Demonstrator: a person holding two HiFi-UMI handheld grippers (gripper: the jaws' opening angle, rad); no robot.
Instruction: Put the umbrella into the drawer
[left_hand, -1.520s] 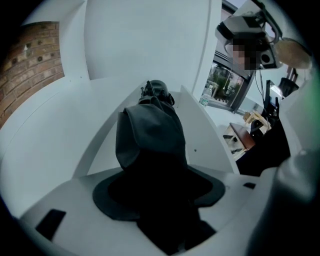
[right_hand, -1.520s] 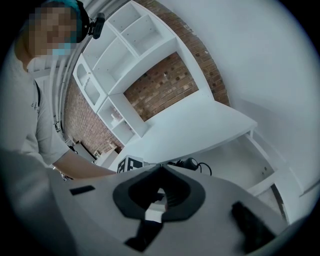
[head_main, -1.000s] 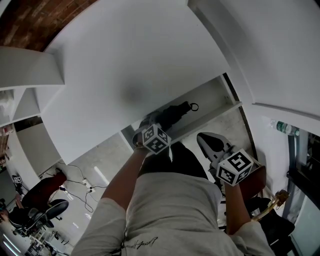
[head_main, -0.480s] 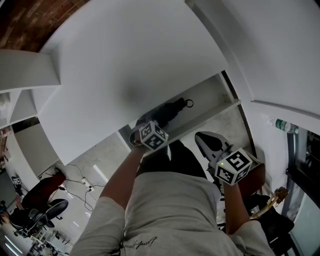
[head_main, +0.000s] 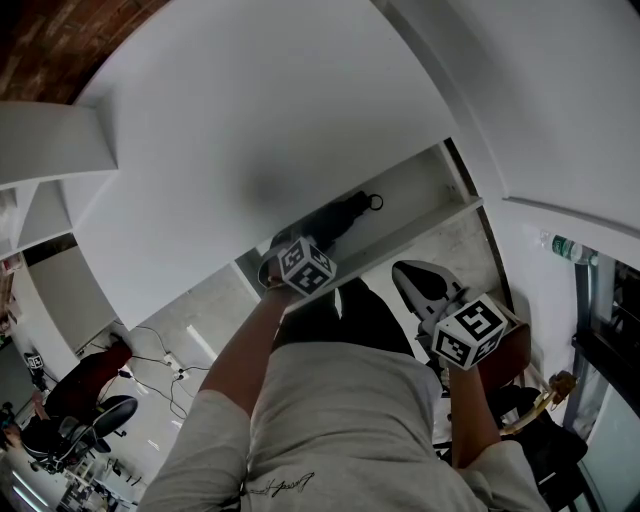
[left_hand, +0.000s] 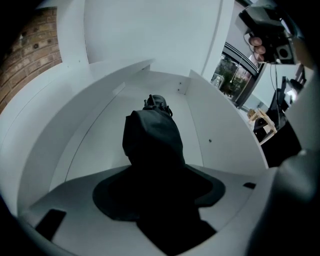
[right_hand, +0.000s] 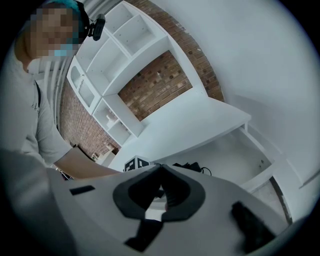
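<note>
A black folded umbrella (head_main: 335, 218) lies lengthwise in the open white drawer (head_main: 425, 228) under the white desk top (head_main: 250, 130); its strap loop points to the drawer's right end. In the left gripper view the umbrella (left_hand: 152, 137) runs from the jaws into the drawer (left_hand: 220, 135). My left gripper (head_main: 290, 245) is at the drawer's left end, shut on the umbrella's near end. My right gripper (head_main: 407, 273) hangs outside the drawer front, to the right, shut with nothing in it. In the right gripper view its pads (right_hand: 167, 187) meet at the tips, and the drawer (right_hand: 235, 150) shows beyond.
The drawer's front wall (head_main: 400, 245) stands between my body and the umbrella. A green-capped bottle (head_main: 568, 254) is at the right. An office chair (head_main: 100, 420) and floor cables (head_main: 170, 375) lie at the lower left. White shelving against brick (right_hand: 115, 65) rises behind the desk.
The left gripper and the umbrella have shifted slightly up and to the left, further into the drawer. The right gripper has hardly moved.
</note>
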